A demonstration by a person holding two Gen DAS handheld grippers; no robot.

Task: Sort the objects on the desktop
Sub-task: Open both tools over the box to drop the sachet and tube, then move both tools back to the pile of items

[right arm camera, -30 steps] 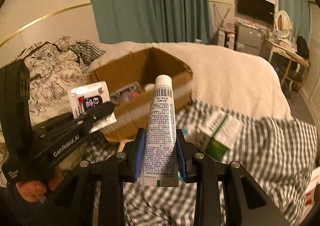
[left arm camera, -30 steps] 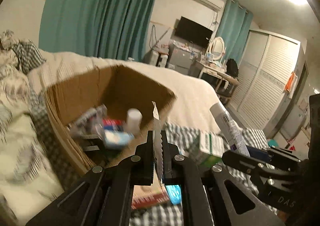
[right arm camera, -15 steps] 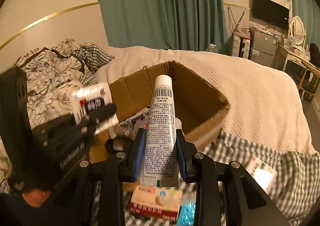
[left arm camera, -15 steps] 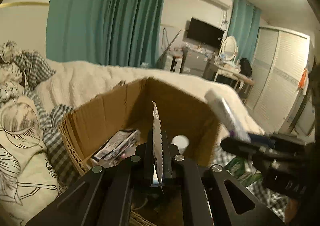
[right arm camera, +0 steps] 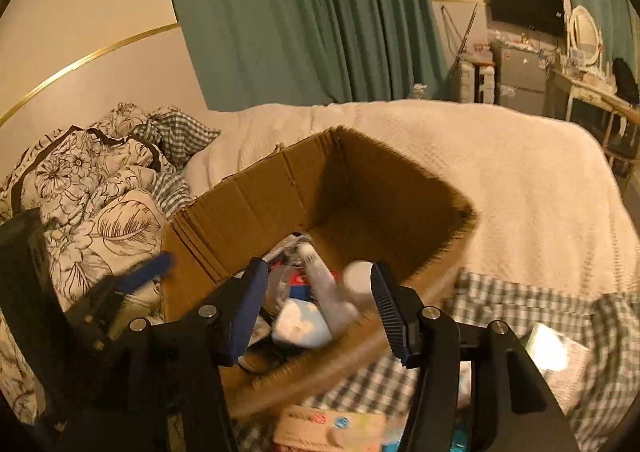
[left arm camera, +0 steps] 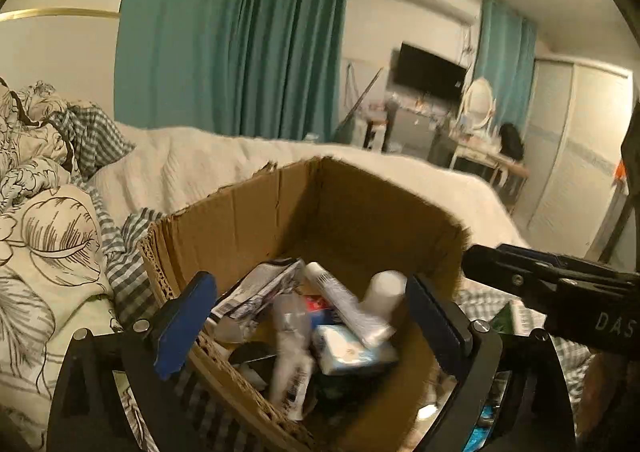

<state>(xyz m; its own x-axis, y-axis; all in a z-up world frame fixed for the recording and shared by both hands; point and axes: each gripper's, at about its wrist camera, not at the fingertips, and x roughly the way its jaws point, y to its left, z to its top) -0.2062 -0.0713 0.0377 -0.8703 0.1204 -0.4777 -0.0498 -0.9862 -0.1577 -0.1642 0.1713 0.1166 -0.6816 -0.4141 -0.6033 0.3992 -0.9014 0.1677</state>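
An open cardboard box (left arm camera: 256, 204) (right arm camera: 384, 188) sits on the bed, holding several small items. My left gripper (left arm camera: 310, 316) is open and empty over the box's near edge. My right gripper (right arm camera: 320, 300) is open and empty over the same box. A white tube (left arm camera: 348, 304) (right arm camera: 324, 292) lies inside the box beside a white bottle (left arm camera: 386, 288) (right arm camera: 358, 276) and a blue-and-white packet (left arm camera: 352, 348) (right arm camera: 300, 324). A blurred sachet (left arm camera: 290, 348) lies among them. The right gripper's arm (left arm camera: 560, 284) shows in the left wrist view, and the left gripper's finger (right arm camera: 144, 276) in the right wrist view.
A green-and-white carton (right arm camera: 556, 348) and a red-printed box (right arm camera: 332, 428) lie on the checked cloth (right arm camera: 520, 308) in front of the box. Floral bedding (right arm camera: 100, 188) is piled at the left. A cream blanket (right arm camera: 500, 156) covers the bed behind.
Both grippers moved over the box and opened. The left let go of the sachet and the right let go of the tube; both now lie in the box.
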